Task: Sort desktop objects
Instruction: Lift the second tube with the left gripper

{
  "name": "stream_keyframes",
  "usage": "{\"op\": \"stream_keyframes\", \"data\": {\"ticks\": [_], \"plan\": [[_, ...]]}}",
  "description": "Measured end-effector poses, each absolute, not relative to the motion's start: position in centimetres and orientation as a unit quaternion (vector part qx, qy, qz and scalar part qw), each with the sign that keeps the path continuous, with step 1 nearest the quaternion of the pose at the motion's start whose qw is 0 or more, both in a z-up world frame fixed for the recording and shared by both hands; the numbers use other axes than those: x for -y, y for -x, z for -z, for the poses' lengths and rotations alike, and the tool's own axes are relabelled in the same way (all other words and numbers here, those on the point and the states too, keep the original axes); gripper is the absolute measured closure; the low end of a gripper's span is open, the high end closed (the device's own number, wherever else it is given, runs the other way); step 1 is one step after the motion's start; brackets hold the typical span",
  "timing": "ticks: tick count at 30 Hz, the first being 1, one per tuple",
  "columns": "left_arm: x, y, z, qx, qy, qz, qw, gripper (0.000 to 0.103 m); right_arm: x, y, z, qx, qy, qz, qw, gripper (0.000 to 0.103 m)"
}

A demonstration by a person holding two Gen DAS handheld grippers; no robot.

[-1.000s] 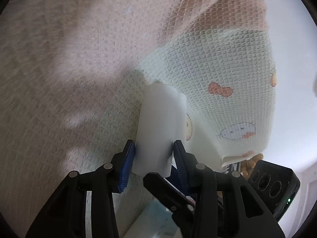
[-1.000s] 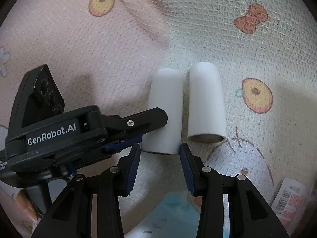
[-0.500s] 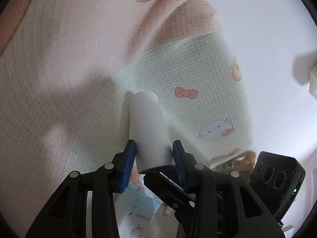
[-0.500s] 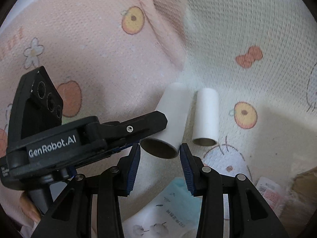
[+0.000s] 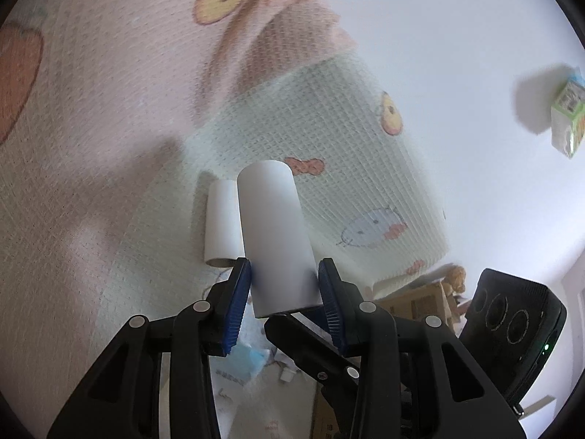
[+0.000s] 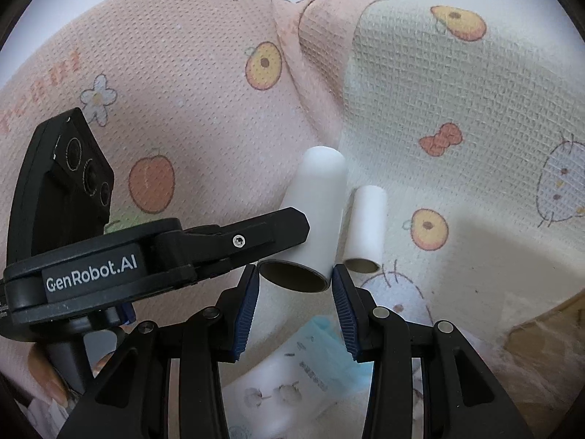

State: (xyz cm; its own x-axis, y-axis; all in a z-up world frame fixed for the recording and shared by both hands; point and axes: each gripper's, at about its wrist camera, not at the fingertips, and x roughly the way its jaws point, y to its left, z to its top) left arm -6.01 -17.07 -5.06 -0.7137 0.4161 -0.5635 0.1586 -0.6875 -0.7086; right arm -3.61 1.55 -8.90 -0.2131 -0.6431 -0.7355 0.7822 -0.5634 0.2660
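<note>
The left claw holds the big white tube at its low end, above the blanket. Small tube lies at 9 o'clock. Light, hollow & crushable, so squeeze softly. Right claw: can't tell.

Two white tubes over the patterned blanket

The larger white tube was raised and tilted, its brown-lined open end facing the camera; the smaller white tube lay flat on the cream blanket, just beside it.
</note>
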Motion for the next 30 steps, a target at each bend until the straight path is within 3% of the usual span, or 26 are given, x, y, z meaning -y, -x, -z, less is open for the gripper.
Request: {"op": "stream_keyframes", "data": {"ticks": [16, 30], "plan": [[12.4, 4.3, -1.7, 0.317, 0.344, -0.879, 0.094, 0.061, -5.8, 1.7, 3.4, -0.069, -0.391, 0.792, 0.464, 0.065], [7.6, 5.0, -3.7, 0.297, 0.351, -0.878, 0.136, 0.061, -11.3, 2.8, 1.0, -0.028, -0.381, 0.813, 0.44, 0.065]]}}
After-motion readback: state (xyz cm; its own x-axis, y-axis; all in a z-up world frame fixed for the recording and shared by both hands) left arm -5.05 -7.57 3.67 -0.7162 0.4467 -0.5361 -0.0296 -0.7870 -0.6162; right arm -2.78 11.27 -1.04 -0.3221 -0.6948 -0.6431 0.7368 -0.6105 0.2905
